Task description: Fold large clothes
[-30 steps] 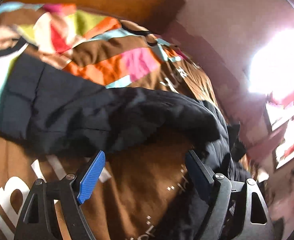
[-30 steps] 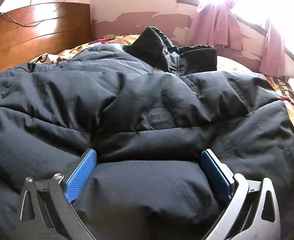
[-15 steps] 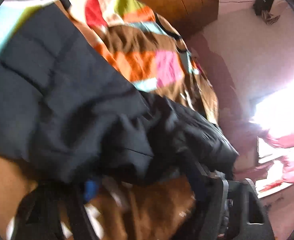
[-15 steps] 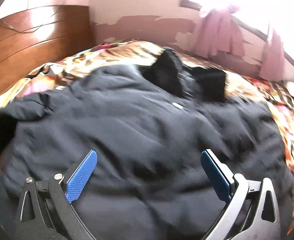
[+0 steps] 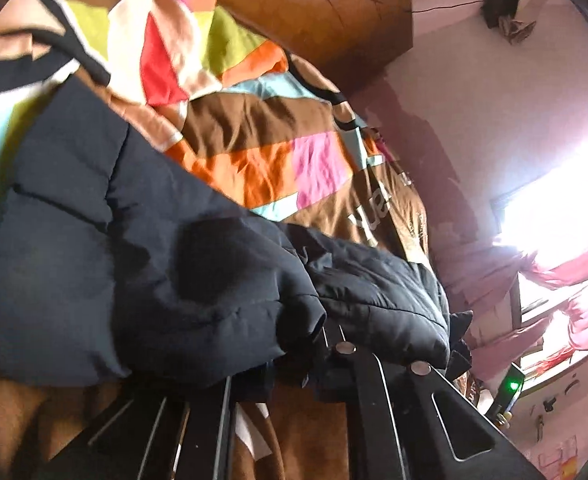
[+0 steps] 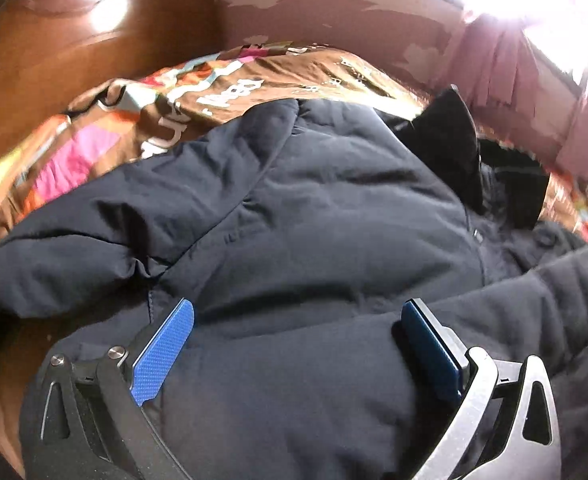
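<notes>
The dark navy puffer jacket [image 6: 313, 216] is lying rumpled and quilted across the middle of the bed, its black collar [image 6: 449, 140] sticking up toward the window side, one padded sleeve [image 5: 134, 264] reaching toward the headboard. Under it the patchwork bedspread [image 5: 254, 140] is showing brown, orange and pink, with a wooden headboard [image 6: 74, 60], peeling pink wall [image 5: 473, 100] and pink curtains [image 6: 513, 92] behind. The left gripper [image 5: 317, 344] is angling down, jaws closing, clenching the sleeve's edge; the right gripper [image 6: 297, 320] is hovering over the body, jaws spread wide, grasping nothing
</notes>
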